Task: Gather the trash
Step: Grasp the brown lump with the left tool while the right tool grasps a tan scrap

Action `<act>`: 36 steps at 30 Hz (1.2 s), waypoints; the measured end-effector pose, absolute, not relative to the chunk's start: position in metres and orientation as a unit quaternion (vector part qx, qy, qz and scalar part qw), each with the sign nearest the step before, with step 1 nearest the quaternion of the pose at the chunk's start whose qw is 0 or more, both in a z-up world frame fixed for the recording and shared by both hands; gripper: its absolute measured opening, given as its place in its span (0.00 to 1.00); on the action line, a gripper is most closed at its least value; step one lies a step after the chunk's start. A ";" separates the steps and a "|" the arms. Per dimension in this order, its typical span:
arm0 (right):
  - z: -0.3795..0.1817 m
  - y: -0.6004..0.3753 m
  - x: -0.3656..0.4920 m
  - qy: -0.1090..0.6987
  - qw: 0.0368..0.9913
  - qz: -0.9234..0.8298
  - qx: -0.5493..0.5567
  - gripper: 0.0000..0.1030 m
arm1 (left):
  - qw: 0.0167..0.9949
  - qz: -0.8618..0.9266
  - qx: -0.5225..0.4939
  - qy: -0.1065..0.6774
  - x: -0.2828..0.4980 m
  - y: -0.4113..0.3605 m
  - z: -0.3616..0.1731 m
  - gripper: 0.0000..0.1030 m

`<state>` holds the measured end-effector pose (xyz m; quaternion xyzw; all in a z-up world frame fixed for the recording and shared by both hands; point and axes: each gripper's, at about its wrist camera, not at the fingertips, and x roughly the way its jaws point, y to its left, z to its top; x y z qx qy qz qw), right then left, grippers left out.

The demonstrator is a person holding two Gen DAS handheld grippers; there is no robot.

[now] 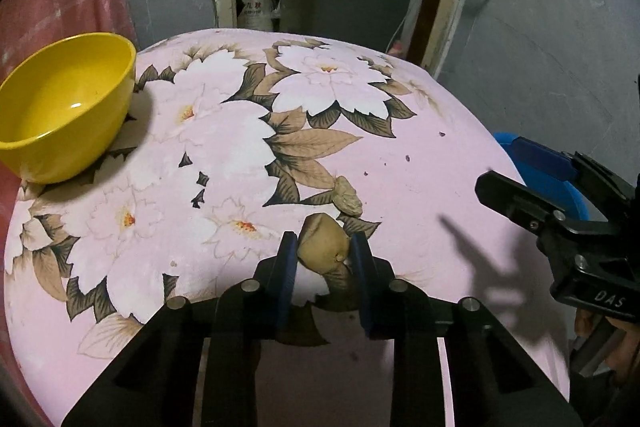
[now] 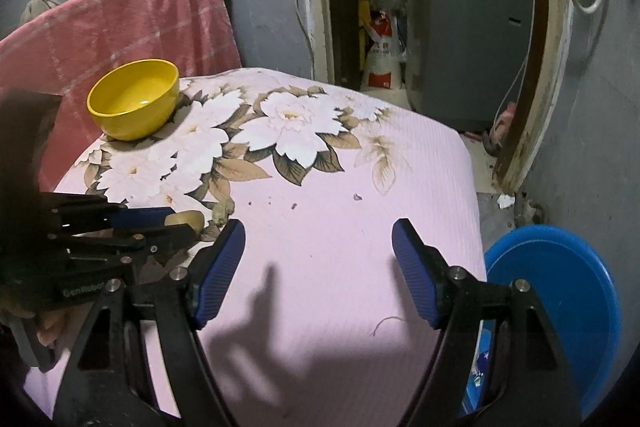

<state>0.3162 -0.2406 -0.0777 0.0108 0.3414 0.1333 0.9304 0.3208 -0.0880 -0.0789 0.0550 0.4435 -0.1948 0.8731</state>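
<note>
A tan, shell-like scrap (image 1: 322,245) lies on the pink floral tablecloth (image 1: 432,227), and my left gripper (image 1: 323,247) is shut on it, one blue pad against each side. A second ribbed tan scrap (image 1: 349,201) rests just beyond it. The right wrist view shows the left gripper (image 2: 180,223) at the left with the held scrap (image 2: 187,217), and the other scrap (image 2: 222,213) beside it. My right gripper (image 2: 318,263) hangs open over bare pink cloth, holding nothing; in the left wrist view the right gripper (image 1: 508,167) is at the right edge.
A yellow bowl (image 2: 134,99) stands at the table's far left. A blue bin (image 2: 560,307) sits on the floor past the table's right edge. Small purple crumbs (image 2: 357,197) and a thread (image 2: 384,323) lie on the cloth. A pink towel (image 2: 120,23) is draped behind.
</note>
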 end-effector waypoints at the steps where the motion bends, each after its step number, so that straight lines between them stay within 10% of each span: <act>1: -0.079 -0.241 0.317 0.344 0.929 0.134 0.013 0.80 | 0.873 -0.194 0.052 0.444 0.321 -0.086 -0.078 0.22; 12: -0.090 -0.217 0.335 0.388 0.906 0.168 -0.004 0.78 | 0.886 -0.144 0.033 0.439 0.320 -0.059 -0.071 0.17; 31: -0.100 -0.163 0.373 0.438 0.864 0.244 -0.044 0.25 | 0.892 -0.130 -0.015 0.432 0.312 -0.037 -0.057 0.16; 36: -0.099 -0.161 0.370 0.437 0.864 0.247 -0.045 0.25 | 0.897 -0.138 -0.019 0.420 0.307 -0.038 -0.053 0.16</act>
